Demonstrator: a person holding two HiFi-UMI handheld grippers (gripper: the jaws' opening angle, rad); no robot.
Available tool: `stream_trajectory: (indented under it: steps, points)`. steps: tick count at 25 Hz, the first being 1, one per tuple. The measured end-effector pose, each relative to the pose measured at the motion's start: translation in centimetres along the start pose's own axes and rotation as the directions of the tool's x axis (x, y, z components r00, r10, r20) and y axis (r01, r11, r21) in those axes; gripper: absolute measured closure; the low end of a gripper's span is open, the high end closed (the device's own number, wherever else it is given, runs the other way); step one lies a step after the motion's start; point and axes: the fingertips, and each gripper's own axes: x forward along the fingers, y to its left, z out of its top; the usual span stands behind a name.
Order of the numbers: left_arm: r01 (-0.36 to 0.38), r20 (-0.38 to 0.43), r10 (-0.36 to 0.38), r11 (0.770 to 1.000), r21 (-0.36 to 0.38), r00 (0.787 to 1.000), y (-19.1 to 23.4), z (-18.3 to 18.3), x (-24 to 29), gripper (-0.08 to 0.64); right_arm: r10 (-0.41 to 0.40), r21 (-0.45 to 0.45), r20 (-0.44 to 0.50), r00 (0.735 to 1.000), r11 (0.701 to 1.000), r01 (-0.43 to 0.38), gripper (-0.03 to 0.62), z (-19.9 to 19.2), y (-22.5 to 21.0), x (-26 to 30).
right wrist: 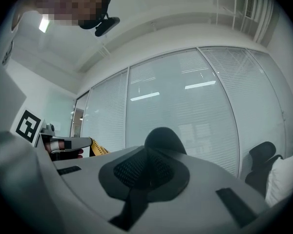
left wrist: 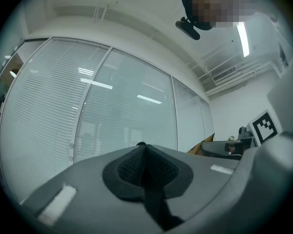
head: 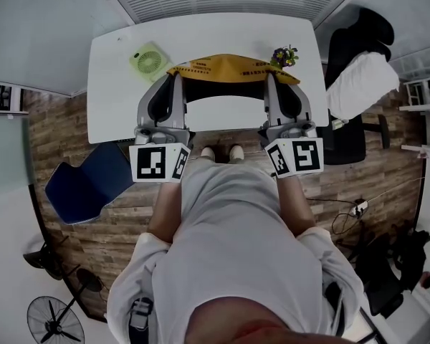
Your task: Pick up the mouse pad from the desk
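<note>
A yellow mouse pad [head: 226,67] with a black underside hangs arched above the white desk [head: 115,84], stretched between my two grippers. My left gripper [head: 175,75] is shut on the pad's left end and my right gripper [head: 271,74] is shut on its right end. In the left gripper view the jaws [left wrist: 142,152] are pressed together, and a yellow strip of the pad [left wrist: 203,145] shows beside the other gripper. In the right gripper view the jaws [right wrist: 149,157] are also closed, with a dark pad corner [right wrist: 164,136] sticking up above them.
A small green fan [head: 149,59] and a little flowering plant [head: 284,54] stand on the desk behind the pad. A black office chair with a white cushion [head: 362,77] is to the right, a blue chair [head: 93,181] lower left, and a floor fan [head: 54,321] bottom left.
</note>
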Motion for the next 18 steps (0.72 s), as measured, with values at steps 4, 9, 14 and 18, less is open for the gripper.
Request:
stream_trajectory:
  steps: [4, 9, 14, 18]
  points:
    - [0.008, -0.002, -0.008, 1.000, 0.017, 1.000, -0.1, 0.1, 0.1, 0.557, 0.001, -0.054, 0.018, 1.000, 0.999, 0.000, 0.581, 0.6, 0.5, 0.0]
    - [0.023, 0.016, -0.024, 1.000, 0.011, 1.000, -0.2, 0.5, 0.0, 0.557, 0.003, -0.080, 0.028, 1.000, 0.997, -0.001, 0.581, 0.9, 0.9, 0.0]
    - [0.024, 0.024, -0.024, 1.000, 0.013, 0.999, 0.0, 0.6, -0.2, 0.557, 0.008, -0.095, 0.033, 0.999, 0.995, -0.004, 0.581, 1.2, 1.3, 0.1]
    - [0.025, 0.021, -0.026, 0.999, 0.026, 0.999, 0.0, 0.4, -0.4, 0.557, 0.000, -0.110, 0.033, 0.999, 0.994, 0.004, 0.581, 1.2, 1.4, -0.2]
